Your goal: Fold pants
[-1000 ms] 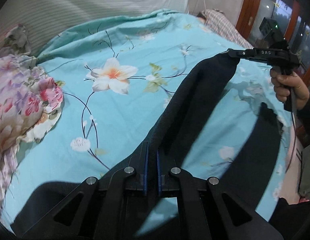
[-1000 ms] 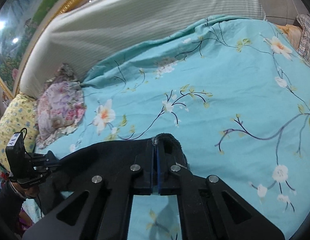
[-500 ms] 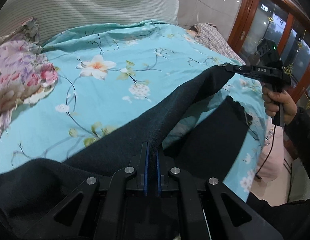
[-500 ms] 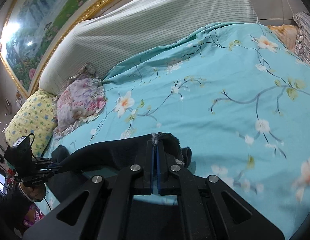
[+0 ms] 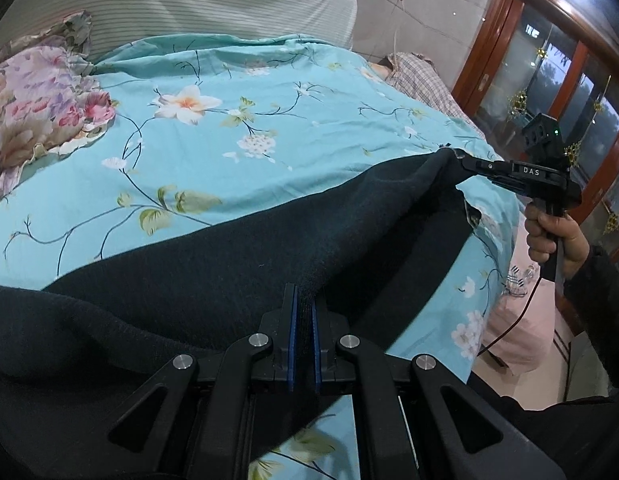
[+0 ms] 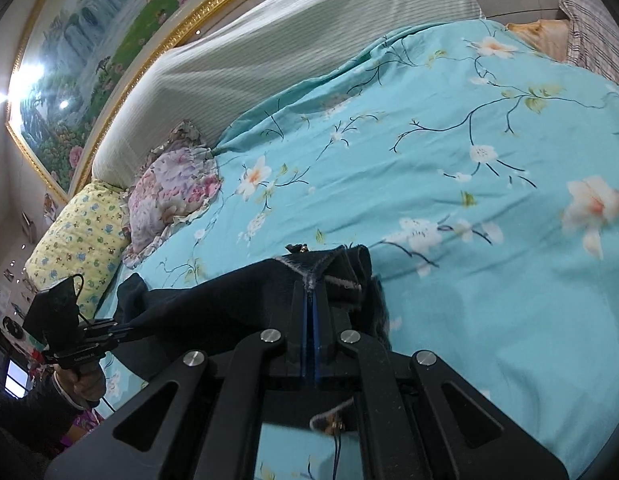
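Dark navy pants [image 5: 237, 256] hang stretched between my two grippers above the bed. My left gripper [image 5: 302, 300] is shut on one edge of the cloth. My right gripper [image 6: 310, 292] is shut on the other end, at a seamed corner of the pants [image 6: 237, 296]. In the left wrist view the right gripper [image 5: 459, 158] shows at the right, pinching the cloth, held by a hand. In the right wrist view the left gripper [image 6: 125, 326] shows at the lower left. A second layer of the pants [image 5: 425, 240] hangs below the taut edge.
A turquoise floral bedspread [image 5: 237, 128] covers the bed. A pink floral pillow [image 5: 33, 100] and a yellow pillow [image 6: 77, 232] lie at the left. A striped headboard cushion [image 6: 289, 48] stands behind. A plaid pillow [image 5: 421, 80] lies far right, near a wooden door [image 5: 541, 92].
Both grippers have come lower and nearer the bed's front edge with the pants. The cloth between them now spans wider and fills more of the left wrist view.
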A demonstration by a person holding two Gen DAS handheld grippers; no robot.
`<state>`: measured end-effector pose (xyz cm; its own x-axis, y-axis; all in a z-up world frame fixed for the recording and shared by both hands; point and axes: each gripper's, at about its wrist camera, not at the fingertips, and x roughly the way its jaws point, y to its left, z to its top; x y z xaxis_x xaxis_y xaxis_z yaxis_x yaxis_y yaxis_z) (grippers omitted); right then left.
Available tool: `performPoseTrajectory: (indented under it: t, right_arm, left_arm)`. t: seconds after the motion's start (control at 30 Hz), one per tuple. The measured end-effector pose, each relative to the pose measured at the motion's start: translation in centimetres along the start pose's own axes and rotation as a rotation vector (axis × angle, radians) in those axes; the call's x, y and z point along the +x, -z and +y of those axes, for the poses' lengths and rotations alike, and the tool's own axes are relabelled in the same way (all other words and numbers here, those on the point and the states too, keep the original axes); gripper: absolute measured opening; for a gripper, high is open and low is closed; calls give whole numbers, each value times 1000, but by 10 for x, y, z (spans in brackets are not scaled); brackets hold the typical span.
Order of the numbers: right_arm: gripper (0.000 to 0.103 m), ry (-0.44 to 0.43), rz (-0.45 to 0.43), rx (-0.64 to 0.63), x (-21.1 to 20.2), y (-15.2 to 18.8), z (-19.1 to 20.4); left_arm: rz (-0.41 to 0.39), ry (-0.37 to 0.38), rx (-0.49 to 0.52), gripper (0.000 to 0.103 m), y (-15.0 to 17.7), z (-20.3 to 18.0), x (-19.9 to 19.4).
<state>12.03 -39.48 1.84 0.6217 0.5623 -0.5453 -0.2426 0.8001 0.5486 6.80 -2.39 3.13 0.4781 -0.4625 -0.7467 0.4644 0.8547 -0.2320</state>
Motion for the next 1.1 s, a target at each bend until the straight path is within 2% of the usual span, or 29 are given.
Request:
performPoseTrajectory:
  t: [0.33, 0.63, 0.73, 0.87, 0.9, 0.97, 1.0, 1.1]
  right_arm:
    - [3, 34, 7, 2, -13, 25, -4]
    - [3, 111, 56, -15, -4, 40, -8]
    - [5, 137, 77, -30, -3, 42, -3]
    - [11, 191, 66, -23, -11, 41, 1]
    - [19, 203, 56, -18, -15, 40, 2]
    - [42, 219, 22, -14, -23, 38, 5]
    - [46, 223, 1, -18, -28, 37, 7]
    - [47, 210, -55, -34, -41, 32, 20]
  left_arm:
    - [48, -9, 42, 4, 26, -15, 11]
    - [92, -30, 19, 6, 41, -14, 28]
    - [92, -27, -1, 9, 42, -13, 26]
    - [87, -25, -40, 17, 46, -10, 22]
    - [87, -24, -54, 20, 48, -10, 20]
    - [81, -17, -80, 27, 50, -8, 15]
    - [73, -16, -94, 31, 51, -7, 12]
    - [47, -24, -129, 34, 54, -4, -1]
